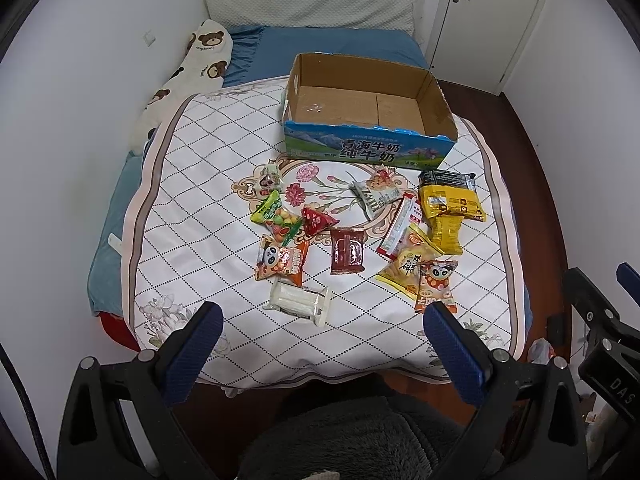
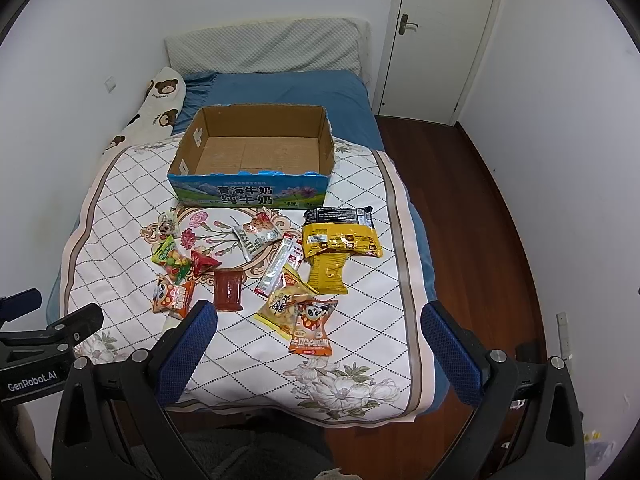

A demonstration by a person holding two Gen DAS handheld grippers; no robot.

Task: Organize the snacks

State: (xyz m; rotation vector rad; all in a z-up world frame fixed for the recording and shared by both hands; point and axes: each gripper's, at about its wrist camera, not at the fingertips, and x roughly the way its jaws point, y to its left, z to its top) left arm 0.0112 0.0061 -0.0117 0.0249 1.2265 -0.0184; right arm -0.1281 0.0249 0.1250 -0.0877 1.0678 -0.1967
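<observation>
An empty cardboard milk box (image 1: 362,110) (image 2: 256,150) with a blue printed front stands on the quilt beyond the snacks. Several snack packets lie scattered in front of it: a yellow bag (image 1: 448,208) (image 2: 340,242), a dark red packet (image 1: 347,255) (image 2: 229,289), panda packets (image 1: 280,262) (image 2: 314,326), a clear white packet (image 1: 299,302), a green candy bag (image 1: 276,216) (image 2: 171,258). My left gripper (image 1: 322,316) hovers open above the near edge of the quilt, empty. My right gripper (image 2: 319,316) is open too, above the near snacks, holding nothing.
The white diamond-pattern quilt (image 1: 200,184) (image 2: 360,280) covers a blue bed. A bear-print pillow (image 1: 192,68) (image 2: 156,112) lies at the left against the wall. Dark wooden floor (image 2: 480,240) runs along the right, with a white door (image 2: 444,40) behind. A grey fleece garment (image 1: 344,440) is below.
</observation>
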